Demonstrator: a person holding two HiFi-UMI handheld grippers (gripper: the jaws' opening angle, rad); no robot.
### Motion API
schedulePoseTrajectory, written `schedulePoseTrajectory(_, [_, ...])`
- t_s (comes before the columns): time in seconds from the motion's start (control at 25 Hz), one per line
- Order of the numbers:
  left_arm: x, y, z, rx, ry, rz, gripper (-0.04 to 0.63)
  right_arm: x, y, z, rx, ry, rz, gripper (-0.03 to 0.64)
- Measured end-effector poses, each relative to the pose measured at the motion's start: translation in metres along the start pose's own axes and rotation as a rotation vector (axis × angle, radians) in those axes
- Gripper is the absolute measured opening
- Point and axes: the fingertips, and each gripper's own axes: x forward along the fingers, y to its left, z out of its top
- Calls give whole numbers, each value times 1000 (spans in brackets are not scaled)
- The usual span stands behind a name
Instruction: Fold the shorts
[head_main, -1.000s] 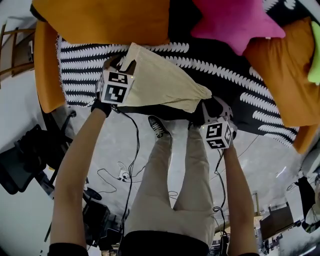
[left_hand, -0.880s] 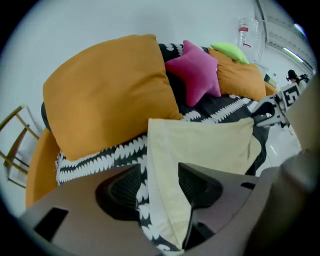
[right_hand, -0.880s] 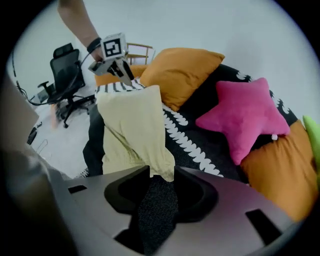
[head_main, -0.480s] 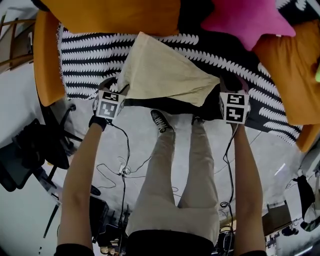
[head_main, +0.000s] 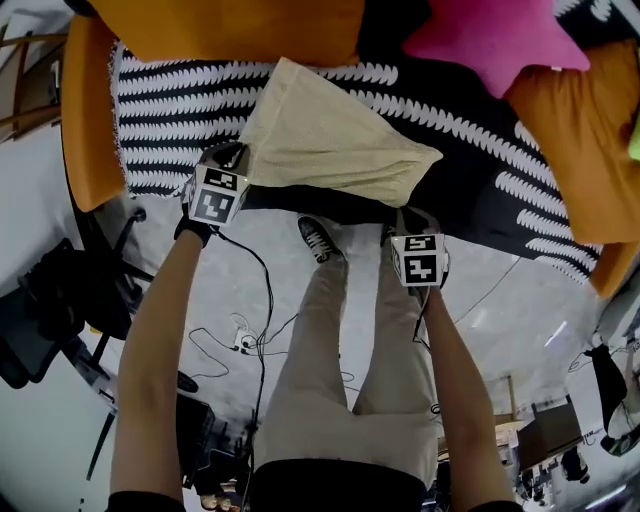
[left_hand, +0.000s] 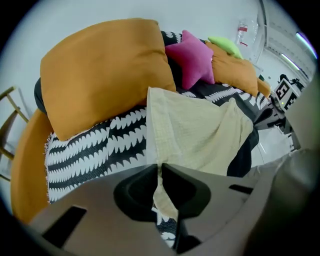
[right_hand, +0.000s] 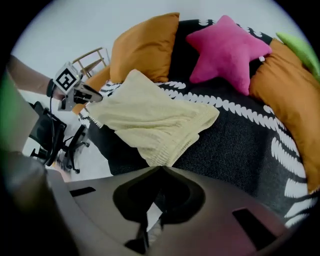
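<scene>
Two grippers sit at the near edge of the garment. In the head view, the pale yellow shorts lie flat on a black-and-white patterned cover, below an orange cushion and a pink star cushion. The left gripper is at their near left corner. The right gripper hangs at the cover's front edge, just short of the right-hand end.

In the left gripper view, the jaws are clamped on a narrow strip of the yellow cloth, which runs down between the pads and hangs limp below them.

In the right gripper view, the jaws are pressed together with their tips right at the gathered, ribbed edge of the shorts. No cloth shows between them, so this one looks closed on nothing.

The shorts look light, thin and quite floppy, so they will likely sag and crease wherever they are unsupported. The best holds are probably the hemmed corners and the ribbed edge, where the cloth is doubled. Both ends should be lifted level.
</scene>
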Motion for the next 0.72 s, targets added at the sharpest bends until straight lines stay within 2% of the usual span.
schedulePoseTrajectory(0.12, [-2,11,13,14,-23,15,41,-12,21,-12,-32,-5,33,15])
schedulePoseTrajectory(0.24, [-1,18,18,-15,-26,30,46,-14,45,-52,-81,108,118,15])
schedulePoseTrajectory(0.28, [-3,19,17,-30,-15,34,85,-17,50,-62,-105,140,137,15])
schedulePoseTrajectory(0.32, [-7,19,16,-43,-6,35,165,-22,48,-66,-132,152,134,16])
schedulePoseTrajectory(0.36, [-14,18,16,-58,-5,38,224,-32,41,-62,-159,142,112,17])
schedulePoseTrajectory(0.48, [-52,11,16,-119,-74,75,254,-76,5,-13,-244,45,39,18])
schedulePoseTrajectory(0.52, [-67,3,16,-147,-101,84,265,-89,-6,9,-290,12,31,46])
schedulePoseTrajectory(0.6, [-88,-33,15,-198,-134,67,275,-100,-26,45,-455,-33,34,106])
schedulePoseTrajectory(0.64, [-89,-63,15,-205,-136,41,275,-98,-37,60,-580,-45,36,133])
schedulePoseTrajectory(0.72, [-77,-139,15,-172,-114,-21,275,-83,-51,79,-887,-55,38,158])
